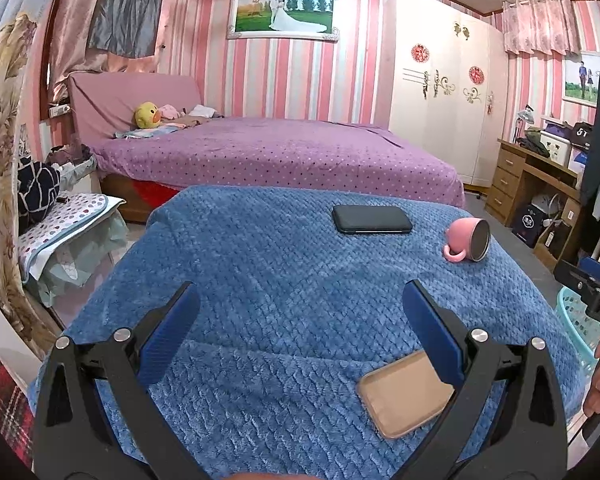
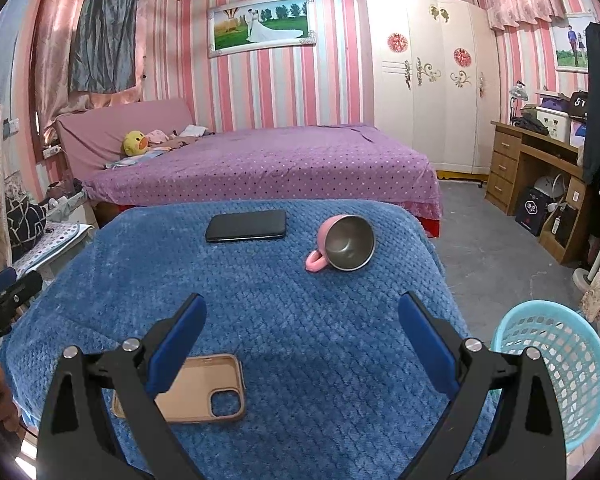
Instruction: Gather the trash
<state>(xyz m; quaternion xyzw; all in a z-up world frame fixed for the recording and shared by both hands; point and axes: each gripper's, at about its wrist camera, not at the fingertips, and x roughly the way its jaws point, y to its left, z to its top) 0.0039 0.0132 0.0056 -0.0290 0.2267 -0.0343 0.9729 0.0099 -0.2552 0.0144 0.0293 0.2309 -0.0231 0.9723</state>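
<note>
Both pairs of jaws stand wide apart with nothing between them: the left gripper [image 1: 300, 312] and the right gripper [image 2: 302, 320] hang above the blue quilted blanket [image 2: 260, 300] that covers the tabletop.

No obvious trash shows on it. Three things lie there: a tan phone case [image 2: 204, 390] at the near edge, a black phone [image 2: 246, 226] far back, and a pink mug [image 2: 342, 244] tipped on its side, apart from both.

The case looks the likeliest discard, though that is a guess. It appears light and somewhat flexible, a shallow shell with a camera cut-out and raised rim; pinching across one long edge should suit, since it lies flat in the soft plush. The mug has a smooth metal lining and would roll; its handle is the surest hold.

The turquoise mesh basket [image 2: 556, 364] stands on the floor just beside the right corner.
</note>
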